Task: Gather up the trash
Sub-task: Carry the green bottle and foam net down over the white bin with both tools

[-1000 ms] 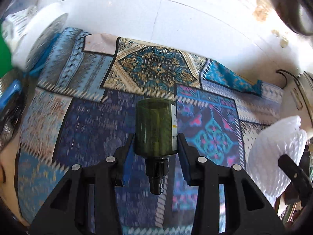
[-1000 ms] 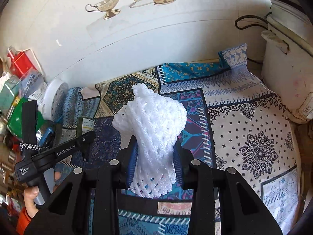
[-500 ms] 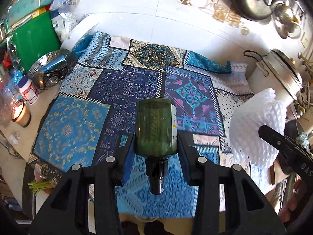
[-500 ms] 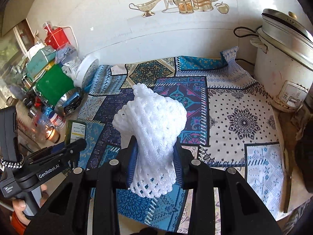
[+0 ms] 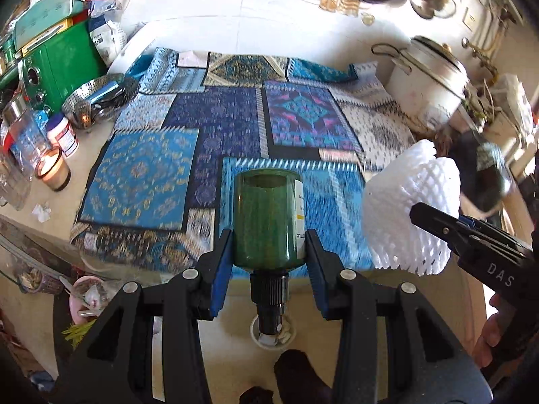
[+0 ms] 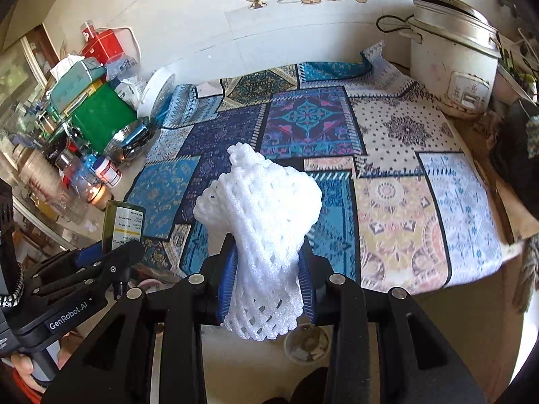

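Patchwork cloth (image 5: pixel 151 175) covers the counter. Left gripper (image 5: pixel 267 252) pinches green bottle (image 5: pixel 266 222), long axis 12–6, cap toward 6. Right gripper (image 6: pixel 266 269) pinches foam net (image 6: pixel 262 235), also lengthwise 12–6.

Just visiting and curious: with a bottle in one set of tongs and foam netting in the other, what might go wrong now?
The green bottle hangs cap-down, pinched only at its sides by the left tongs; it might slip. The soft foam net could squirm from the right tongs. A lit candle burns nearby.
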The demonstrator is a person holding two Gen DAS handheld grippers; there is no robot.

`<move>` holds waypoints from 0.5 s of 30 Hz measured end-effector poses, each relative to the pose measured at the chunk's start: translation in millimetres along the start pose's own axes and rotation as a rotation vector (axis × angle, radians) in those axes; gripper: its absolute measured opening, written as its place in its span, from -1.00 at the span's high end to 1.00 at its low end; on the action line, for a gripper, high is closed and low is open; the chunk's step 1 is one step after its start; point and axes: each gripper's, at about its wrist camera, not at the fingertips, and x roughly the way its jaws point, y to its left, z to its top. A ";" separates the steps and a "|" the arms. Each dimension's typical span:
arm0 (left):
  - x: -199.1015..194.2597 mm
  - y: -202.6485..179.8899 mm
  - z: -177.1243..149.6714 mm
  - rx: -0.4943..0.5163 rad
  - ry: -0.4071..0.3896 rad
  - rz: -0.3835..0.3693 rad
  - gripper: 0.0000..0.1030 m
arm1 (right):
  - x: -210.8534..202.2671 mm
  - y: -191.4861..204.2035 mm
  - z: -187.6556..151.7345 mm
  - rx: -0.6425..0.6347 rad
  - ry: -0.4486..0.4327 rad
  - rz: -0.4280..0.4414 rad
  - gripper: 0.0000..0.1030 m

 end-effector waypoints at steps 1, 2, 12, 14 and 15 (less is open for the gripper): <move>-1.3 1.6 -10.0 0.014 0.012 -0.001 0.21 | -0.2 2.3 -10.7 0.013 0.007 -0.003 0.40; -1.2 2.3 -18.7 0.024 0.027 -0.003 0.21 | -0.5 3.9 -21.1 0.027 0.015 -0.006 0.40; 38.4 -4.2 -101.3 0.075 0.216 -0.036 0.21 | 20.1 -12.3 -105.4 0.108 0.166 -0.055 0.40; 58.8 -7.1 -118.5 0.072 0.266 -0.043 0.21 | 33.2 -26.0 -121.7 0.119 0.202 -0.072 0.40; 70.0 -8.6 -127.1 0.067 0.289 -0.049 0.21 | 39.3 -32.5 -129.8 0.123 0.217 -0.084 0.40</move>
